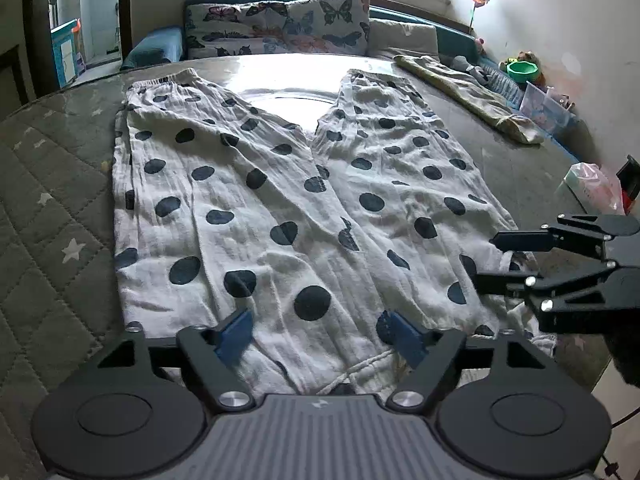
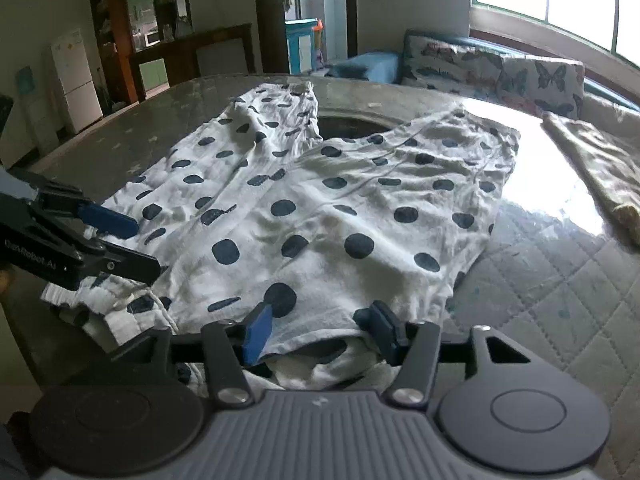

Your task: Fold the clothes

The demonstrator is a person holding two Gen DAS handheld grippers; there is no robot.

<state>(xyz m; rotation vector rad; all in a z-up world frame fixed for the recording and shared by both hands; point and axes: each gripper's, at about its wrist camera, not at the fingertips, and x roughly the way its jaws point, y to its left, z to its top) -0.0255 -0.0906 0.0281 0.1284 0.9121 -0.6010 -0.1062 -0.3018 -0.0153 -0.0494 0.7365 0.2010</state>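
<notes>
White trousers with dark polka dots (image 1: 280, 184) lie flat on a round table, legs pointing away, waistband nearest me. My left gripper (image 1: 314, 330) is open, its blue pads either side of the waistband's middle, just above the cloth. My right gripper (image 2: 320, 330) is open over the waistband's right corner; it also shows in the left wrist view (image 1: 486, 260) at the right edge. The trousers fill the right wrist view (image 2: 340, 208), where the left gripper (image 2: 136, 244) enters from the left. Neither gripper holds cloth.
A quilted grey cover with stars (image 1: 52, 184) lies on the round table. A yellowish folded cloth (image 1: 468, 96) lies at the far right. A butterfly-print sofa (image 1: 280, 28) stands behind. A plastic bag (image 1: 592, 188) and toys sit at the right.
</notes>
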